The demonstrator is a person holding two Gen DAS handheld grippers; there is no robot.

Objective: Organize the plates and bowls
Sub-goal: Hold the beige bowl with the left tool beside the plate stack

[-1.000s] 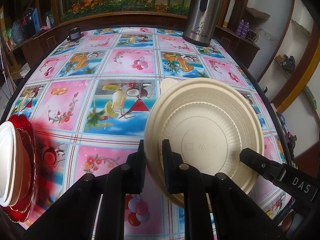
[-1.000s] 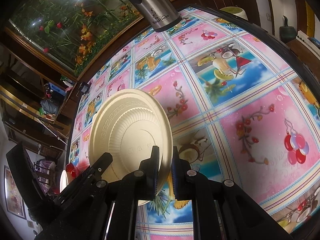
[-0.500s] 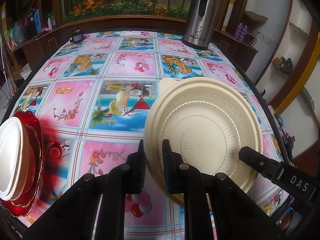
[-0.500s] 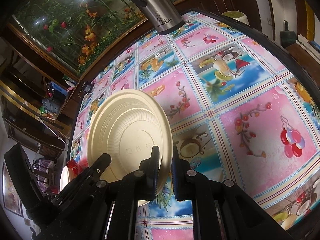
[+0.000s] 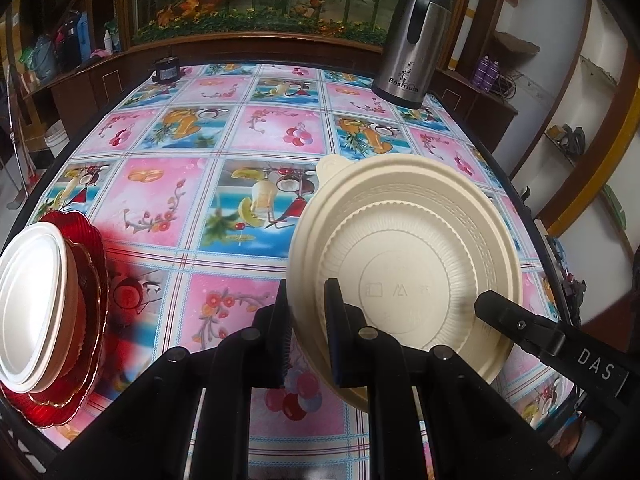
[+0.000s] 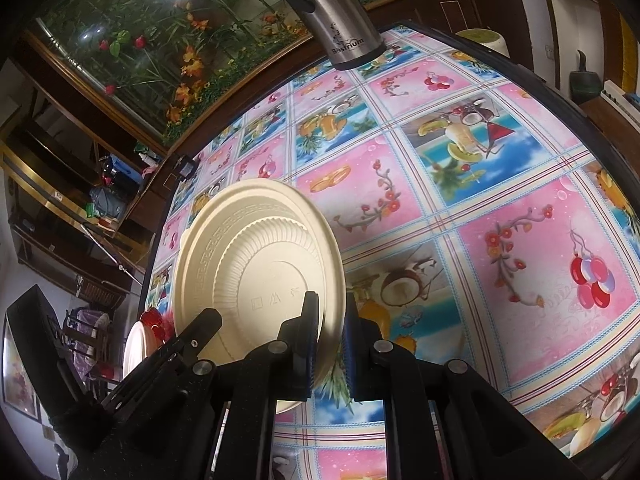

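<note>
A cream plate (image 5: 408, 264) is held aloft, its rim clamped by both the left tool (image 5: 306, 328) and right tool (image 6: 330, 340); carrying toward the stack (image 5: 44, 304) on the counter (image 5: 240, 132) is judged next.

One cream plate (image 5: 408, 264) is up off the surface (image 5: 224, 140). One red glass plate (image 5: 86, 320) lies at the left edge, with what look like two white dishes (image 5: 32, 304) stacked on it. One steel jug (image 5: 412, 40) stands at the back. Two grippers are in view, left gripper (image 5: 306, 336) and right gripper (image 6: 330, 344).
</note>
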